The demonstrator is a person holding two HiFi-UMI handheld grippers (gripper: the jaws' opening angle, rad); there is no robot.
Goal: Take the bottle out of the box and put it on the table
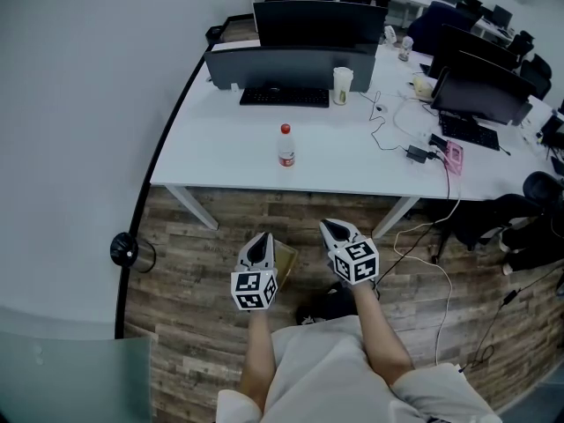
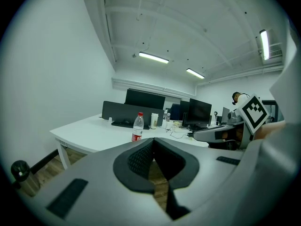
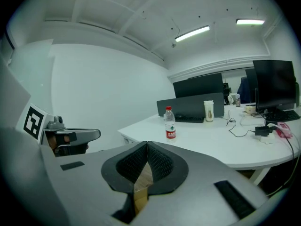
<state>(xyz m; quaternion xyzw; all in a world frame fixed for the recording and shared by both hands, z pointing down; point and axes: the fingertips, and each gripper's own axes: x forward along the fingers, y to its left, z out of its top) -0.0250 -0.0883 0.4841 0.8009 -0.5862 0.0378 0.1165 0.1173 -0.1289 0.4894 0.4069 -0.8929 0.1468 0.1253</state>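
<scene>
Room: office; white table [image 1: 220, 161] across upper frame.
Bottle [image 1: 286, 146]: upright, mid-table, well apart from box [image 1: 287, 256] below.
Left gripper [image 1: 259, 241]: jaws together, empty.
Right gripper [image 1: 336, 231]: jaws together, empty.
Risk: likely slight; a stray knock could topple bottle.

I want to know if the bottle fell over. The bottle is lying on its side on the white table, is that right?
Not quite. The bottle is on the white table, but it is standing upright, not lying on its side. The head view shows this, and both gripper views show it standing too.
</scene>
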